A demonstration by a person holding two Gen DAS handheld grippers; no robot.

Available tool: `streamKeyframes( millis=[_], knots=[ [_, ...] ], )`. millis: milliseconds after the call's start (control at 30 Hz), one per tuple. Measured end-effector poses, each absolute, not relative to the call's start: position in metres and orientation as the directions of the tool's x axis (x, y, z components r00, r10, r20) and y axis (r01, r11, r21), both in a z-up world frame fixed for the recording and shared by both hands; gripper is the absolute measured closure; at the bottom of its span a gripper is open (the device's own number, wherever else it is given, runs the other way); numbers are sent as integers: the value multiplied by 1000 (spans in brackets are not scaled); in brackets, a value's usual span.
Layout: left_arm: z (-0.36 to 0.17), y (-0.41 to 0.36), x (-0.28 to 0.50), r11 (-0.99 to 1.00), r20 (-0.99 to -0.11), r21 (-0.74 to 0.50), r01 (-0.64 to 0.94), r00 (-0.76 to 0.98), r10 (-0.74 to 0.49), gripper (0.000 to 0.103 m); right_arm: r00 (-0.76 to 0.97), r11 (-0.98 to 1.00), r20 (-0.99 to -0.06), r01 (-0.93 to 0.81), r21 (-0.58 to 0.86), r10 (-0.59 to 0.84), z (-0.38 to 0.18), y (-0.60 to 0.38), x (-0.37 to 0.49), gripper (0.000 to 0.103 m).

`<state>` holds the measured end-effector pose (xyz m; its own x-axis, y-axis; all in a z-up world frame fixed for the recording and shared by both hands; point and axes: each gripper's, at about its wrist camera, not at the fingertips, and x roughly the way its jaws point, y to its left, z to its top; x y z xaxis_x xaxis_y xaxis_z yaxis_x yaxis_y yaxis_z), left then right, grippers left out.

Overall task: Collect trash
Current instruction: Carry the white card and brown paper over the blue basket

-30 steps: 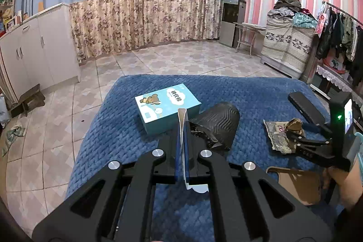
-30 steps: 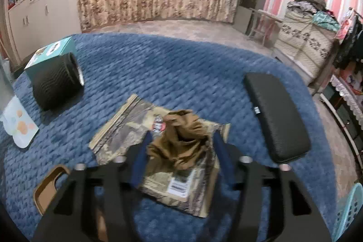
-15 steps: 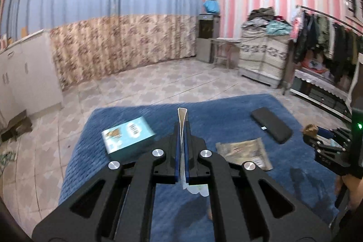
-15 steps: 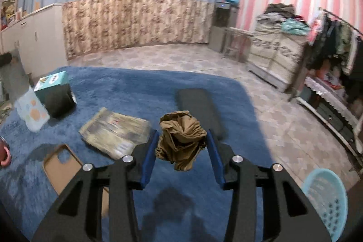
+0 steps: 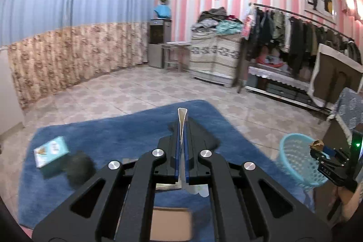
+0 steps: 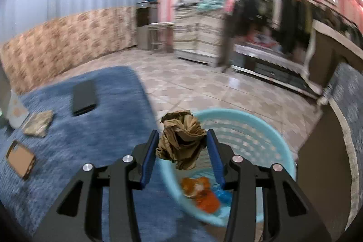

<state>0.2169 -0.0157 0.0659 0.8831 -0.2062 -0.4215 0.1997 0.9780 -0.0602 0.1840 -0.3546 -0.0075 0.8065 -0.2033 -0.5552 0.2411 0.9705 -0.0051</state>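
Note:
My right gripper (image 6: 181, 142) is shut on a crumpled brown paper wad (image 6: 181, 140) and holds it above the near rim of a light blue plastic basket (image 6: 249, 128), which has orange and blue trash (image 6: 202, 192) inside. My left gripper (image 5: 181, 128) is shut on a thin white wrapper (image 5: 182, 119), held above the blue rug (image 5: 113, 128). The basket (image 5: 295, 162) and my right gripper (image 5: 322, 149) also show at the right of the left wrist view.
On the rug lie a teal box (image 5: 51, 151), a black roll (image 5: 79, 167), a black flat case (image 6: 84, 96), a patterned packet (image 6: 38, 124) and a cardboard piece (image 6: 20, 160). A clothes rack (image 5: 295, 42) and a dark cabinet (image 6: 329, 151) stand to the right.
Both grippers have lifted and swung right, away from the rug's middle. My right gripper has carried the brown wad from above the rug to above the blue basket. The left keeps its wrapper.

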Motion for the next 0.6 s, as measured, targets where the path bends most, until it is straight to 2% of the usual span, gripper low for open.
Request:
streamKeyframes(
  millis=[133,267,600],
  knots=[
    [60,-56,224,963,-425,-79,257,866,-265,102,791,950,-555,311,2,-258,-12,-389,180,61],
    [54,-95,232,943,-432,-116,312,839,-331,102,780,941,-570,336,32,-259,-21,-412,180,62],
    [45,-176,238,893,-430,-106,438,789,-438,102,756,921,-598,382,73,-266,-34,-445,188,62]
  ],
)
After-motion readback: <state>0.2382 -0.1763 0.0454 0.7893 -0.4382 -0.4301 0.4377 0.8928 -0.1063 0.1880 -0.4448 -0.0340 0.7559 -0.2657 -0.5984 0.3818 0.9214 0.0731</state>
